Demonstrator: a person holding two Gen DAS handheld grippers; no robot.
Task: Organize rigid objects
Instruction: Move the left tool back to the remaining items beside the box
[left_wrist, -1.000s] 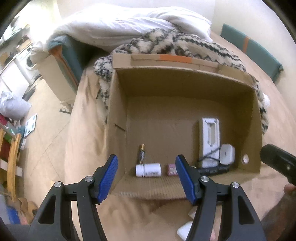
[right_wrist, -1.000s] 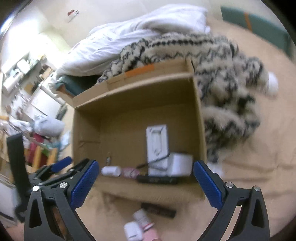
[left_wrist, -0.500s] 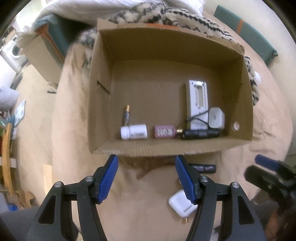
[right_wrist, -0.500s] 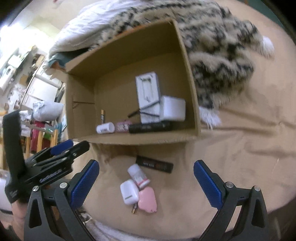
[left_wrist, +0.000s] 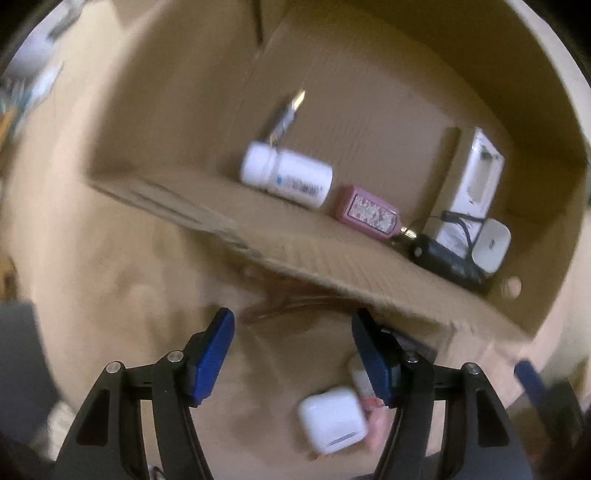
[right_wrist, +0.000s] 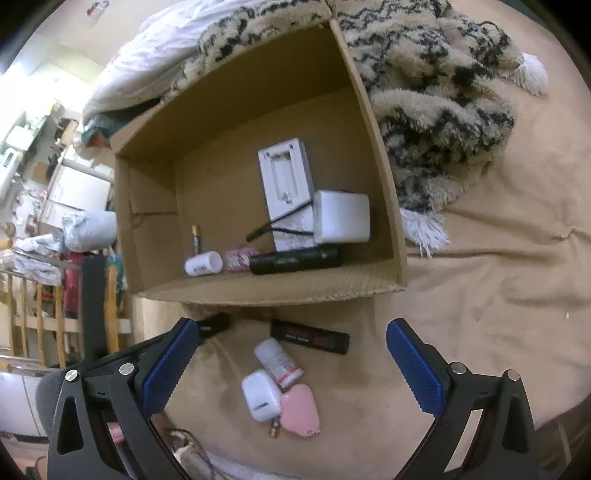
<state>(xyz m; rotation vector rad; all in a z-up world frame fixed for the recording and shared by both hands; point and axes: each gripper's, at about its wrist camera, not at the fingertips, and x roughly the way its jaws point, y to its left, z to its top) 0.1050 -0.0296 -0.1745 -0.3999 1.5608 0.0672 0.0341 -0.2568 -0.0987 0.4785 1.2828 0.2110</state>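
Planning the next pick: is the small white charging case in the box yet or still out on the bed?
Out. The white charging case lies on the bedspread in front of the cardboard box, beside a pink heart-shaped item.

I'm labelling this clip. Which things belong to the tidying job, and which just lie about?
Job:
cardboard box
white earbud case
pink heart-shaped case
small white bottle
black tube

Lying about:
patterned blanket
white duvet

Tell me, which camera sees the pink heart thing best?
The right wrist view. The pink heart lies whole and sharp on the beige cover, against the white case. In the left wrist view only a blurry pink sliver shows beside the white case, mostly hidden behind a finger.
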